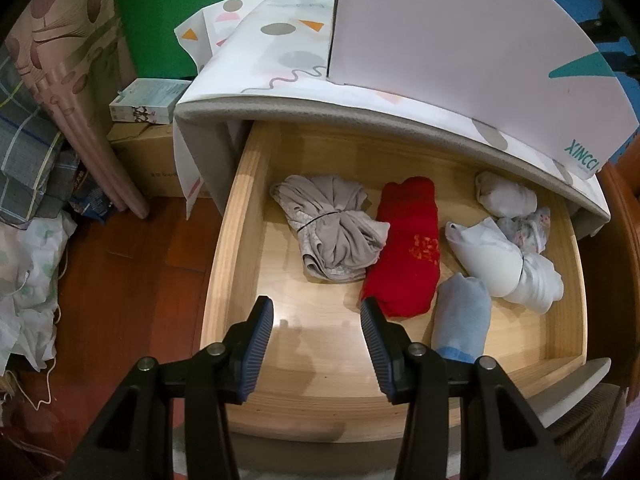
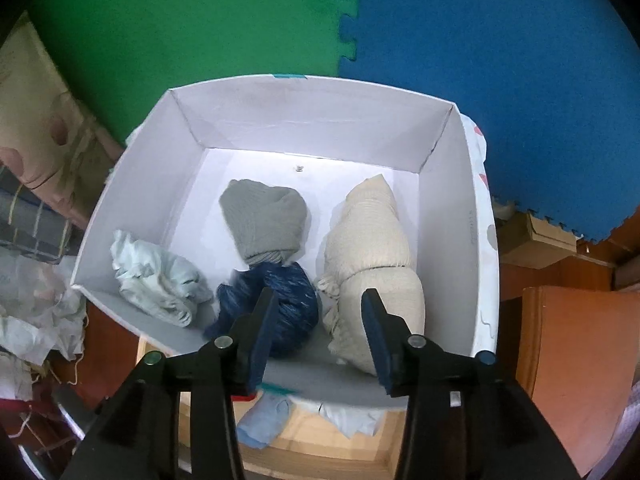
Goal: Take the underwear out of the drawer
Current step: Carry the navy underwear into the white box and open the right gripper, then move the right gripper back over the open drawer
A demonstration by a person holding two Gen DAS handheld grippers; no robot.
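Green and blue foam mats behind; wooden drawer (image 1: 248,216) pulled open, underwear bundles (image 1: 404,248) inside. Left gripper (image 1: 317,344) parted, empty. Right gripper (image 2: 318,336) released, empty, above white box (image 2: 132,184). Risk: snagging two neighbouring bundles at once.

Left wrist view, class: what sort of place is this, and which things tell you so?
Probably a bedroom or home storage corner: an open wooden drawer of rolled underwear such as the red roll, a patterned curtain, and folded checked bedding.
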